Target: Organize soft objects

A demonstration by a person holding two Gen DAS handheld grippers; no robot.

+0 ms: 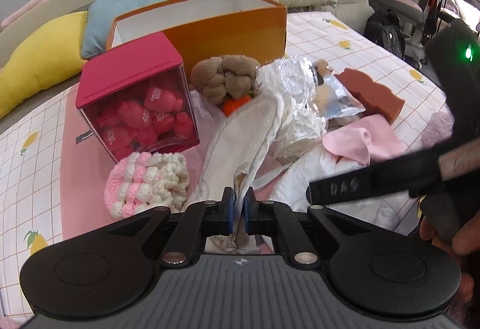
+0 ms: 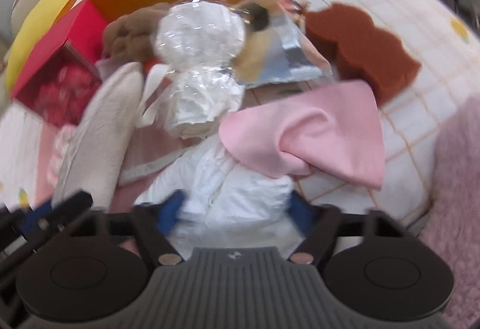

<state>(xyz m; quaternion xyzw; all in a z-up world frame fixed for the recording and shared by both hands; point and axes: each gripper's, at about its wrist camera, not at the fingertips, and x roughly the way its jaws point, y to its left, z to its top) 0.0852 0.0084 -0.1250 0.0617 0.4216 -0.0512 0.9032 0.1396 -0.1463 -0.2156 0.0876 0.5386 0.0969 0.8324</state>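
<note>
A heap of soft things lies on the bed in front of an open orange box (image 1: 210,26). My left gripper (image 1: 239,204) is shut on the near end of a long white cloth piece (image 1: 240,137) that stretches away toward the box. In the blurred right wrist view my right gripper (image 2: 237,207) has a white crinkled garment (image 2: 237,179) filling the gap between its blue pads (image 2: 172,209), which lie against its sides. A pink cloth (image 2: 315,131) overlaps that garment. One black finger of the right gripper (image 1: 345,188) reaches in from the right in the left wrist view.
A red-lidded clear box (image 1: 135,101) of pink bottles stands left of the heap. Around it lie a pink-and-white crochet piece (image 1: 147,182), brown plush (image 1: 225,77), plastic-wrapped white bundle (image 1: 288,80), silver packet (image 1: 342,98) and brown sponge (image 1: 375,95). Pillows (image 1: 39,59) line the back.
</note>
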